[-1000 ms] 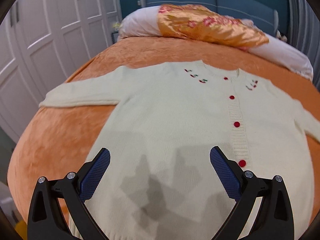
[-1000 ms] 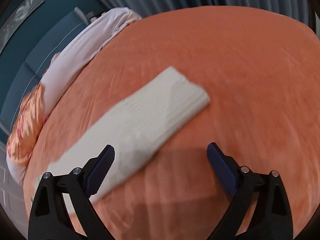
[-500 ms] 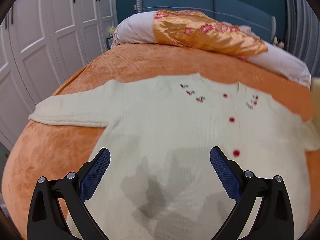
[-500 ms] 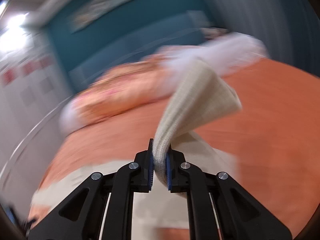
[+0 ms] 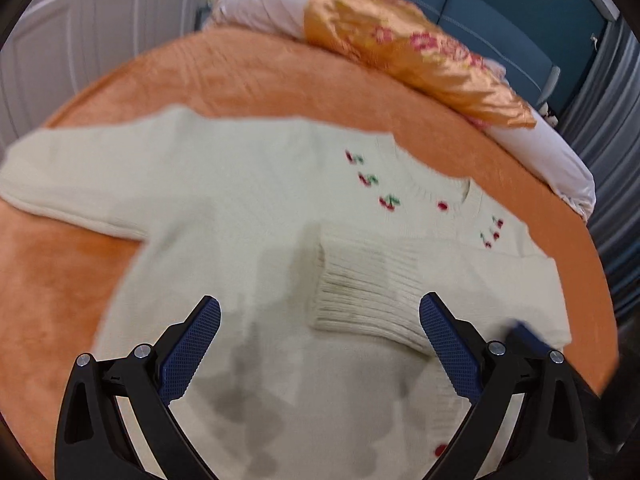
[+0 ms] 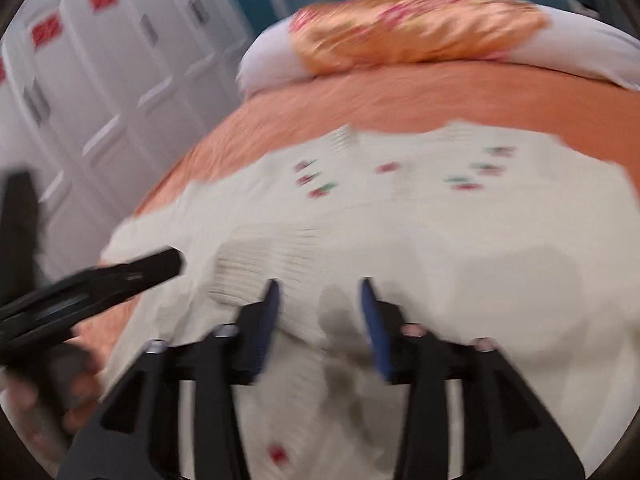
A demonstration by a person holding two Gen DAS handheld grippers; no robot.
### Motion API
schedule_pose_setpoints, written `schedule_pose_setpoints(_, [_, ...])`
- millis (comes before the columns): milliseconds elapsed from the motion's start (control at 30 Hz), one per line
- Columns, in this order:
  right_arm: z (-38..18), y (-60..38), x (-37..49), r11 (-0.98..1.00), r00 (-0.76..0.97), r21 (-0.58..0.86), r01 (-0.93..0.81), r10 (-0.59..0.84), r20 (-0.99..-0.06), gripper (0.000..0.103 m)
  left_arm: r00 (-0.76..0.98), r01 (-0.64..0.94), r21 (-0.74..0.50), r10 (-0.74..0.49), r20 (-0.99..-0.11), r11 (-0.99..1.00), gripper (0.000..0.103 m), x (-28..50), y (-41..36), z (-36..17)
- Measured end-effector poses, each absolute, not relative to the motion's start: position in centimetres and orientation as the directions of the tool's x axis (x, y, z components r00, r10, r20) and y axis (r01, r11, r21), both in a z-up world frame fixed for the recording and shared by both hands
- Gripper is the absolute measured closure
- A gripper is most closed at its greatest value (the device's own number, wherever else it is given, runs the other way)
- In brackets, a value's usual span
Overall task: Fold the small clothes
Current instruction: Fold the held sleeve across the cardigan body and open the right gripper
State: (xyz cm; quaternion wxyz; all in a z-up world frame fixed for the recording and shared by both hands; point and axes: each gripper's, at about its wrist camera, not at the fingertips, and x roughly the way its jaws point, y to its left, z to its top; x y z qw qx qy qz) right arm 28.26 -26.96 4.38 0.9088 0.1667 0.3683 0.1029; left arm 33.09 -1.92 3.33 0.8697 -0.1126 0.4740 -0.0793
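Note:
A cream knit cardigan [image 5: 248,208] with red buttons and cherry embroidery lies flat on the orange bedspread [image 5: 240,72]. Its right sleeve is folded across the chest, the ribbed cuff [image 5: 360,292] lying near the middle. Its left sleeve [image 5: 80,172] stretches out to the left. My left gripper [image 5: 320,340] is open and empty, hovering over the lower body of the cardigan just below the cuff. In the blurred right wrist view, my right gripper [image 6: 318,312] is open and empty above the folded sleeve [image 6: 256,256] on the cardigan [image 6: 460,232].
Pillows, one white [image 5: 260,4] and one orange floral [image 5: 412,60], lie at the head of the bed. White wardrobe doors [image 6: 100,80] stand to the left. The left gripper's finger [image 6: 120,276] and a hand show at the left of the right wrist view.
My right gripper carried the right sleeve over the cardigan's chest, laid it there and opened. My left gripper stayed open over the lower body and its view turned left.

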Motion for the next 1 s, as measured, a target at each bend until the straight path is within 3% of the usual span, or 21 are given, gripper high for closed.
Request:
schedule_pose_setpoints(133, [4.2, -34.7, 24.5, 0.92, 0.727, 0.379, 0.103, 0.19, -0.66, 0.051, 0.494, 0.012, -0.28, -0.249, -0.833, 0.96, 0.006, 34.4, -3.3, 1.1])
schedule_pose_setpoints(233, [3.1, -38.1, 23.2, 0.9, 0.715, 0.393, 0.189, 0.149, -0.683, 0.051, 0.506, 0.022, -0.248, -0.224, -0.833, 0.969, 0.015, 34.4, -4.4, 0.7])
schedule_pose_setpoints(333, [2.5, -39.7, 23.2, 0.883, 0.709, 0.41, 0.228, 0.139, -0.691, 0.051, 0.511, 0.064, -0.205, -0.208, -0.834, 0.977, 0.035, 34.5, -5.6, 0.6])
schedule_pose_setpoints(433, [1.8, -40.1, 22.8, 0.864, 0.717, 0.438, 0.25, 0.139, -0.683, 0.051, 0.527, 0.079, -0.136, -0.158, -0.835, 0.987, 0.044, 34.5, -6.5, 0.8])
schedule_pose_setpoints(500, [1.2, -40.3, 22.9, 0.85, 0.722, 0.458, 0.26, 0.145, -0.677, 0.051, 0.548, 0.08, -0.097, -0.126, -0.827, 0.992, 0.059, 34.6, -6.7, 1.2])
schedule_pose_setpoints(700, [1.0, -41.2, 23.8, 0.817, 0.738, 0.504, 0.28, 0.153, -0.658, 0.051, 0.58, 0.092, -0.074, -0.114, -0.806, 0.993, 0.086, 35.3, -5.9, 2.4])
schedule_pose_setpoints(767, [1.0, -41.6, 24.2, 0.806, 0.742, 0.516, 0.29, 0.152, -0.653, 0.051, 0.584, 0.097, -0.067, -0.111, -0.804, 0.993, 0.09, 35.5, -5.8, 2.6])
schedule_pose_setpoints(1000, [0.8, -42.1, 24.6, 0.787, 0.748, 0.539, 0.3, 0.157, -0.645, 0.051, 0.568, 0.082, -0.067, -0.102, -0.817, 0.994, 0.089, 36.1, -5.5, 2.2])
